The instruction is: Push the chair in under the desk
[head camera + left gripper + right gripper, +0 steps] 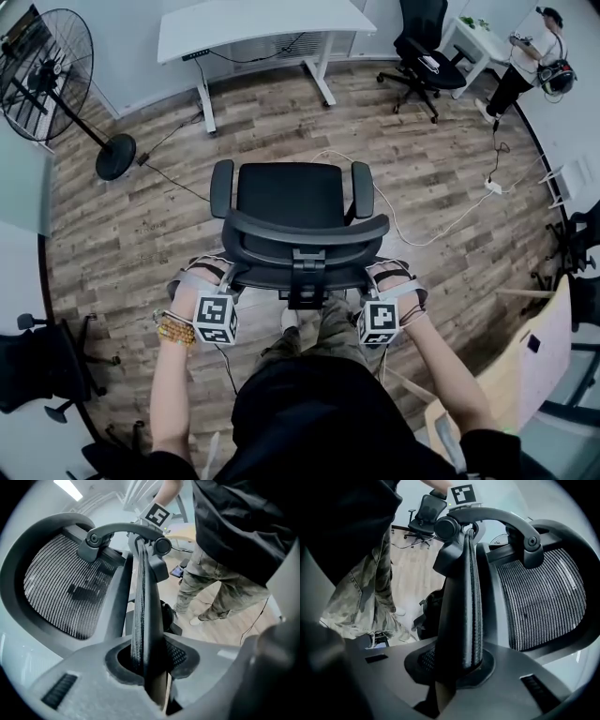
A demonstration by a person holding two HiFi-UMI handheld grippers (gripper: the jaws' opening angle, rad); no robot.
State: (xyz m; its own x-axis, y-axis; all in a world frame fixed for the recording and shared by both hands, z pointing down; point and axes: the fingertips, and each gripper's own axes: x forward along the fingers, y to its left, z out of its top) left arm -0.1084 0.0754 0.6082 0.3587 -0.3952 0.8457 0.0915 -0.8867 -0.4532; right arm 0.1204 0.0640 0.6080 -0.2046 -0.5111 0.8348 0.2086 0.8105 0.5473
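Note:
A black mesh office chair point(289, 195) stands on the wood floor, its seat facing a white desk point(262, 23) at the far end of the room. I stand behind its backrest point(305, 234). My left gripper point(228, 275) is shut on the backrest's left edge, and my right gripper point(377, 274) is shut on its right edge. In the left gripper view the backrest rim point(142, 616) runs straight up from between the jaws of the left gripper point(149, 670). The right gripper view shows the same for the rim point(463, 611) and the right gripper point(454, 667).
A black pedestal fan point(56, 75) stands at the far left. A second office chair point(427, 52), a small white table point(478, 37) and a person point(530, 56) are at the far right. A white cable point(422, 225) crosses the floor right of the chair.

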